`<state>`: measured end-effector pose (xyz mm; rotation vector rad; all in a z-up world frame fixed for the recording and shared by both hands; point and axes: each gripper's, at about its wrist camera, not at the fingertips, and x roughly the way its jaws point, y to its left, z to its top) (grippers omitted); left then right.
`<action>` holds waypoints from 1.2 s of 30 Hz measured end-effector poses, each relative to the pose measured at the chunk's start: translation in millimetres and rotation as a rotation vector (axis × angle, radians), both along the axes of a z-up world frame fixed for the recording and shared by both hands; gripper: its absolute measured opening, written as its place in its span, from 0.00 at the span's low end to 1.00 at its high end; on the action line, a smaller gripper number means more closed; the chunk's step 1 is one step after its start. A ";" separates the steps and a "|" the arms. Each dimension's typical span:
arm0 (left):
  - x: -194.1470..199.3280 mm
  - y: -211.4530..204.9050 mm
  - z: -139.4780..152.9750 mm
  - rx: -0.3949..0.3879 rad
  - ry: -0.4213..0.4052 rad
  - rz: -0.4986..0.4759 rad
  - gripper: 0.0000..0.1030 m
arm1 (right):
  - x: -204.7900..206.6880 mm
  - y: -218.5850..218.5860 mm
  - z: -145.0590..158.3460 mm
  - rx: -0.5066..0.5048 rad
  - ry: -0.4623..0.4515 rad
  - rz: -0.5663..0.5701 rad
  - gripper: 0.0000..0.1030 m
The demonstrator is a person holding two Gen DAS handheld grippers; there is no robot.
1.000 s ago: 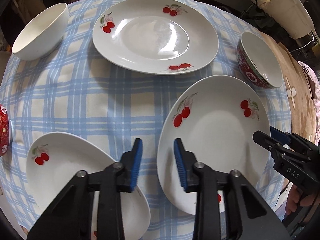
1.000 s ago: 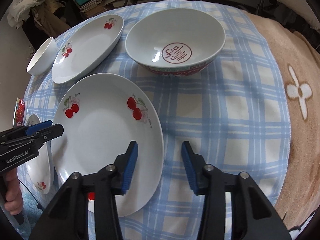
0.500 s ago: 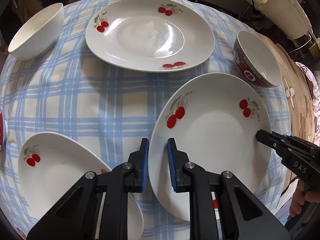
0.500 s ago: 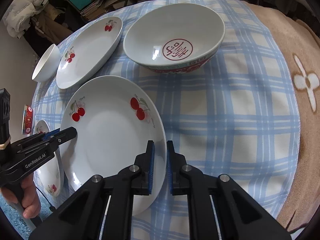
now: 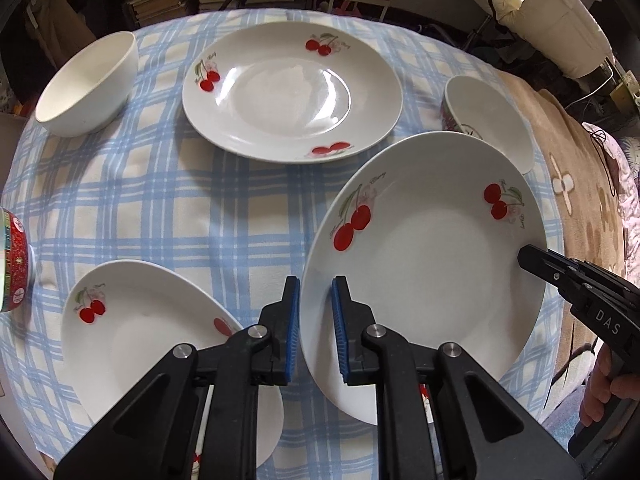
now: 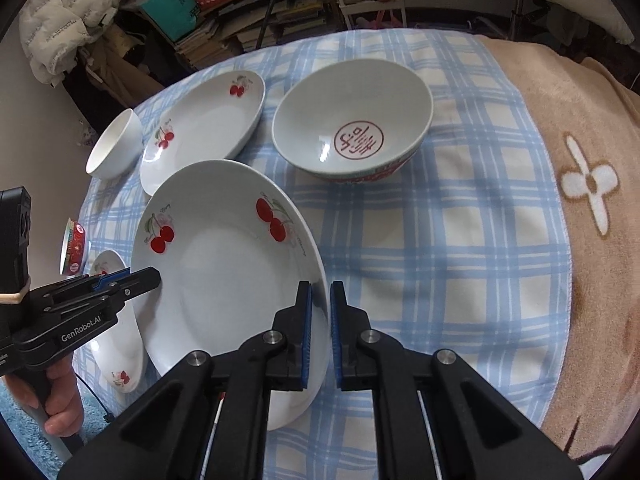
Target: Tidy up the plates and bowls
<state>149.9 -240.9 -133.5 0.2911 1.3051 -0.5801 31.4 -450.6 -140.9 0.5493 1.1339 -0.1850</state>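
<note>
A white cherry plate (image 5: 432,264) is held lifted above the checked tablecloth (image 5: 160,200). My left gripper (image 5: 314,328) is shut on its left rim. My right gripper (image 6: 320,340) is shut on its right rim; the plate also shows in the right wrist view (image 6: 224,280). A second cherry plate (image 5: 288,92) lies at the back. A third cherry plate (image 5: 152,340) lies at the front left. A plain white bowl (image 5: 88,84) stands back left. A red-patterned bowl (image 6: 352,120) stands back right.
Another red-patterned bowl (image 5: 14,260) shows at the left edge of the table. A beige blanket with white flowers (image 6: 580,168) covers the right side. Shelves of books (image 6: 248,20) and a white cushion (image 5: 552,12) lie beyond the table.
Both grippers went from open to shut on opposite rims of the near cherry plate, and the plate has risen off the cloth.
</note>
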 end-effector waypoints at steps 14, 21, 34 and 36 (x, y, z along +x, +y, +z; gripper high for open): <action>-10.1 44.3 30.1 -0.008 -0.028 0.035 0.14 | -1.4 32.3 25.0 0.001 -0.064 0.034 0.10; -7.0 93.8 31.8 0.016 -0.018 0.094 0.14 | 12.9 70.2 31.8 -0.003 -0.092 0.102 0.10; -3.4 170.0 27.6 0.041 -0.032 0.194 0.15 | 40.0 148.4 27.9 -0.022 -0.103 0.227 0.10; -3.0 175.6 25.1 0.054 -0.033 0.196 0.15 | 43.9 154.6 25.1 -0.011 -0.103 0.230 0.10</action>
